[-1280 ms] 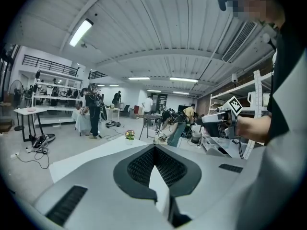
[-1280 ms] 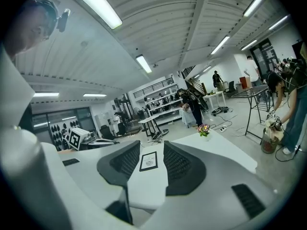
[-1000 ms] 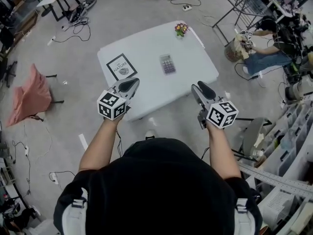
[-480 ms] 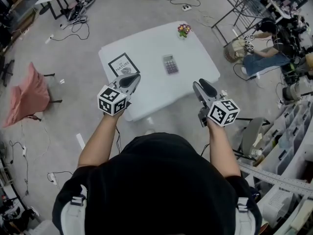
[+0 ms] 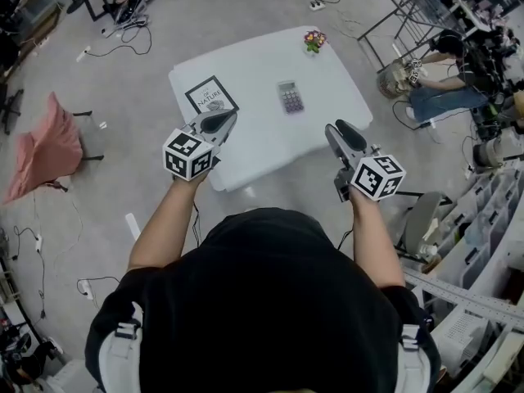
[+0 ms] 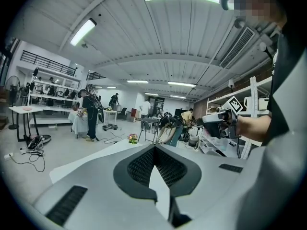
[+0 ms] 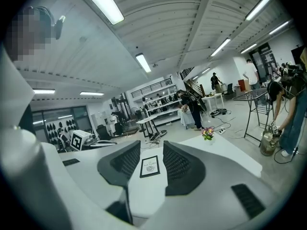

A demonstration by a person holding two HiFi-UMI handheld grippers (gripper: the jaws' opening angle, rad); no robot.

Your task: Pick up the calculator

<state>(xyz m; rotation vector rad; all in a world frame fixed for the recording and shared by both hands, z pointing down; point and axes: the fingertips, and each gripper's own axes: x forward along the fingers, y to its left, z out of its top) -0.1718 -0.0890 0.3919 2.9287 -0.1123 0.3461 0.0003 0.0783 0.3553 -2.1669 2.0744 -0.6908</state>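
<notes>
The grey calculator lies flat near the middle of the white table. It shows only in the head view. My left gripper hovers over the table's near left edge, just short of a black-and-white book, and its jaw tips meet with nothing held. My right gripper hangs off the table's near right corner, short of the calculator. Its jaws stand apart and empty, and the book shows through the gap.
A small pot of flowers stands at the table's far edge. A chair draped in pink cloth is on the left. A metal rack and a crouching person are far right. Shelving is near right, and cables cross the floor.
Both grippers have edged forward toward the table, and the table has slid up in the head view. The jaws look the same as before.
</notes>
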